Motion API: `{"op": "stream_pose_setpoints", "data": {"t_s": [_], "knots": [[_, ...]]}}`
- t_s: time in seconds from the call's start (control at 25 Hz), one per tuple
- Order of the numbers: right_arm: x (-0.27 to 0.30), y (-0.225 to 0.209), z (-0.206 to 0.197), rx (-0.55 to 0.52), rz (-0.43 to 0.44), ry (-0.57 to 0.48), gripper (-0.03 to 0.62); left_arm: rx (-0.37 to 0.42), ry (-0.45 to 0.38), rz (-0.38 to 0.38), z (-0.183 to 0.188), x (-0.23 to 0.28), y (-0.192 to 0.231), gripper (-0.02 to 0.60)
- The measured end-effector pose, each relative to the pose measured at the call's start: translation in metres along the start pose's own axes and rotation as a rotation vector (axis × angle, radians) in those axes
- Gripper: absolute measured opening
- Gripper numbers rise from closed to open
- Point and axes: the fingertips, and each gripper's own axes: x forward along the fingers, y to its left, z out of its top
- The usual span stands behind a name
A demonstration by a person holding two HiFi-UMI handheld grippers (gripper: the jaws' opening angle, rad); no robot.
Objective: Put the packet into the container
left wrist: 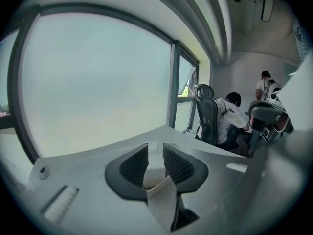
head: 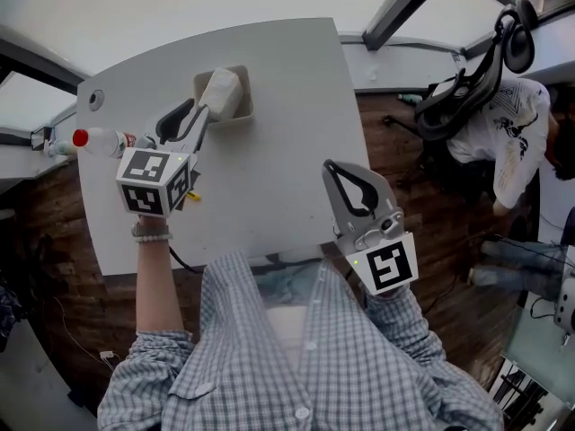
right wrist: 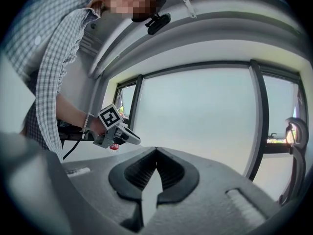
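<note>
Head view, surface: one pale grey desk (head: 269, 151) with rounded corners, over a brown wooden floor (head: 395, 151).
Room: large windows (left wrist: 98, 82) with dark frames stand beyond the desk.
Far left: one bottle (head: 103, 139) with a red cap lies at the desk's left edge.
Grippers: two, each with a marker cube.
Left gripper (head: 203, 113): jaws clenched on the packet's end; the left gripper view shows the white packet pressed between both pads.
Container (head: 244, 106): one, beige, on the far part of the desk.
Packet (head: 220, 92): one, white, tilted over the container's opening; whether it rests inside I cannot tell.
Right gripper (head: 334, 171): held over the desk's near right corner, jaws closed together with nothing between them.
Right of the desk: one black office chair (head: 467, 79), and one person in a white shirt (head: 503, 128) behind it.
</note>
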Motion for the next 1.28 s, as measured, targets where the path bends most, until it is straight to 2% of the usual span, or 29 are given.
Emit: {"op": "stream_pose_setpoints", "data": {"t_s": [0.2,0.4,0.6,1.0,1.16,1.28], "knots": [[0.005,0.009,0.015,-0.032,0.010,-0.034,0.002,0.051,-0.069,0.021,0.013,-0.031,0.003,0.000],[0.014,0.014,0.025,-0.057,0.021,-0.055,0.002,0.067,-0.177,-0.002,0.029,-0.062,-0.005,0.000],[0.025,0.024,0.037,-0.081,0.047,-0.086,0.002,0.079,-0.236,0.011,0.032,-0.089,-0.014,0.000],[0.035,0.046,0.041,-0.104,0.096,-0.103,0.002,0.106,-0.281,0.024,0.022,-0.126,-0.025,0.000],[0.039,0.047,0.046,-0.122,0.108,-0.098,0.002,0.118,-0.299,0.052,0.021,-0.140,-0.023,0.000],[0.040,0.047,0.048,-0.130,0.110,-0.105,0.002,0.088,-0.289,0.072,0.018,-0.149,-0.024,0.000]]}}
